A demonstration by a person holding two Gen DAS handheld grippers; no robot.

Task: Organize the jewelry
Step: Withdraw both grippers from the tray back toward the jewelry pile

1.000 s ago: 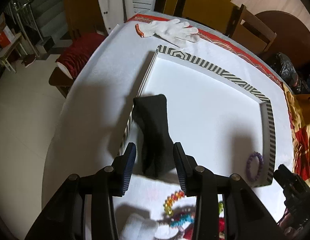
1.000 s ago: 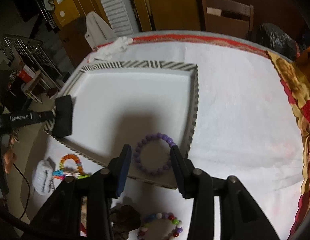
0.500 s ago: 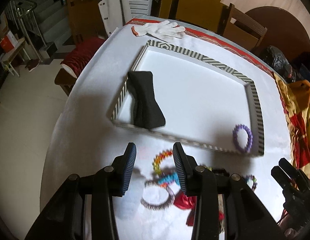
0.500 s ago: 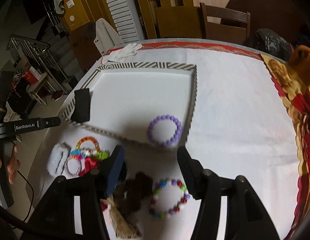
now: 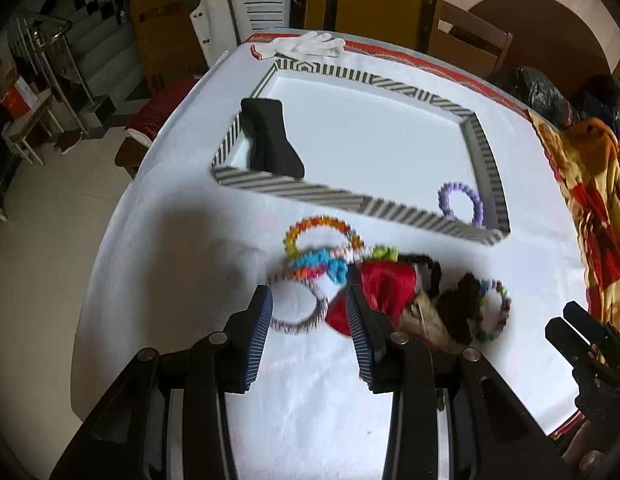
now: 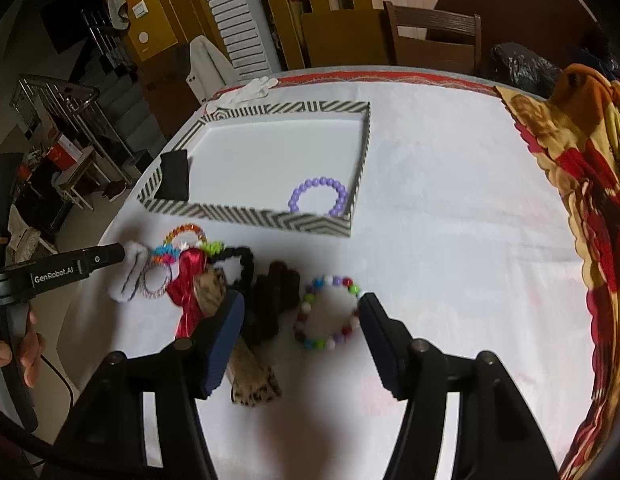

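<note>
Hovering over the white tablecloth, my left gripper sits at the bottom centre of its frame with its fingers spread and nothing between them — the thin striped hair tie and the red bow only show on the cloth beyond the tips. My right gripper fills the lower middle of its view, its jaws opening, pads pressing on nothing; the multicoloured bead bracelet lies flat on the cloth between the two tips in the picture.

Left of that bracelet the rest of the pile is heaped: a dark brown scrunchie, a leopard-print piece, a black scrunchie, an orange bead bracelet and a white fuzzy scrunchie.

Above the pile, in the middle of both views, stands the black-and-white striped tray. Inside it the purple bead bracelet lies in the lower right corner, and a black cloth item leans at the left wall — well apart from each other.
</note>
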